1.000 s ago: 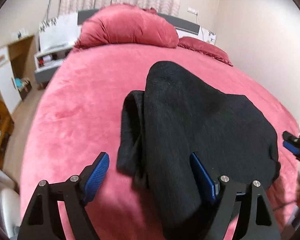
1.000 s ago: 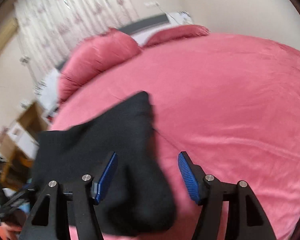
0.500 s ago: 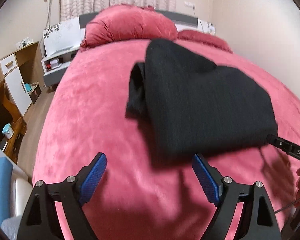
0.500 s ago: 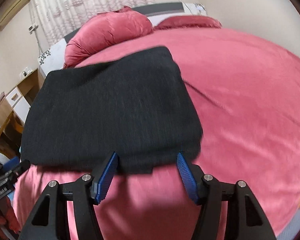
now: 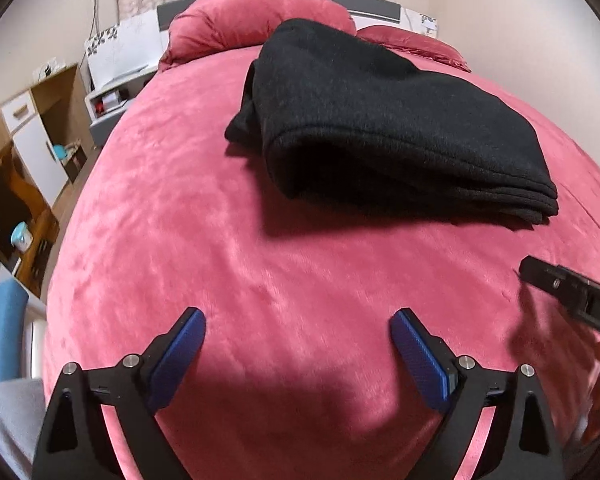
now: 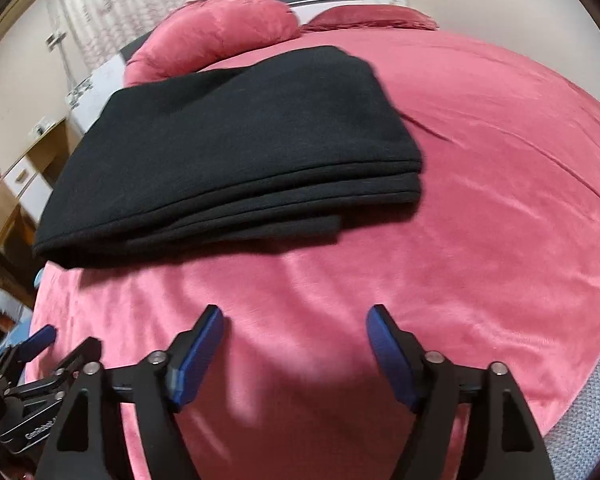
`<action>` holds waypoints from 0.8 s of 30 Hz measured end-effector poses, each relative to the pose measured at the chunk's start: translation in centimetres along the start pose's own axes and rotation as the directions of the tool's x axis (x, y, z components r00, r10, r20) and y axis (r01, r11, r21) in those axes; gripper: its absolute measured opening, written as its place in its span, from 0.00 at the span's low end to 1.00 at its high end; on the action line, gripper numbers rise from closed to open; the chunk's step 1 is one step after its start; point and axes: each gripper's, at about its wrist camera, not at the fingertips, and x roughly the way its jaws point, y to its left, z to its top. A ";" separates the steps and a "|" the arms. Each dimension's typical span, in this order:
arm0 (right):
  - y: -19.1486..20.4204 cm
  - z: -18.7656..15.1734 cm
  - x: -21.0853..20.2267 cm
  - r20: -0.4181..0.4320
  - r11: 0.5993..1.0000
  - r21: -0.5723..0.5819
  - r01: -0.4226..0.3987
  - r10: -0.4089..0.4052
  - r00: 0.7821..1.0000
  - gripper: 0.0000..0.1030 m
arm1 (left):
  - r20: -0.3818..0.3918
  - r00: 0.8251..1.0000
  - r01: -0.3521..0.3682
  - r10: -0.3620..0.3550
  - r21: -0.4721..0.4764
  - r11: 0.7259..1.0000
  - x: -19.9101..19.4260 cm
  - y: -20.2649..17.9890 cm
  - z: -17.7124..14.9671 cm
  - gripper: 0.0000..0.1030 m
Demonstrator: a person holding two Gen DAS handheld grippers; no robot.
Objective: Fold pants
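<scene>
The black pants (image 5: 384, 120) lie folded in a thick stack on the pink bedspread (image 5: 260, 264). In the right wrist view the pants (image 6: 236, 148) show several layered edges along their near side. My left gripper (image 5: 298, 320) hovers over bare bedspread short of the stack, its jaws opening, nothing between its blue pads. My right gripper (image 6: 294, 318) likewise sits back from the stack over the bedspread (image 6: 480, 208), jaws opening and empty. The other gripper's black body pokes in at the right edge of the left view and the lower left of the right view.
A large pink pillow (image 5: 260, 16) and a red one (image 5: 412, 42) lie at the headboard. A white nightstand (image 5: 116, 68) and wooden cabinets (image 5: 40, 128) stand left of the bed. A blue chair (image 5: 0, 332) is at the near left.
Both grippers let go of the pants and drew back toward the near bed edge. The pants dropped flat into a folded stack, and both pairs of jaws widened.
</scene>
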 end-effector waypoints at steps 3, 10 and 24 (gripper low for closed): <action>0.2 -0.4 0.2 -0.006 1.000 -0.003 0.006 -0.006 1.000 0.79 | 0.005 1.000 -0.010 0.010 0.003 1.000 0.0 -0.2 -0.2 0.95; 0.2 -1.2 -0.1 -0.004 1.000 -0.019 0.015 -0.015 1.000 0.79 | -0.015 1.000 -0.006 0.006 -0.024 1.000 0.3 0.3 -0.4 1.00; 3.4 -1.5 2.0 -0.029 0.995 -0.096 0.035 -0.038 0.999 0.85 | -0.033 0.999 -0.015 0.014 -0.016 1.000 0.4 0.2 -0.5 1.00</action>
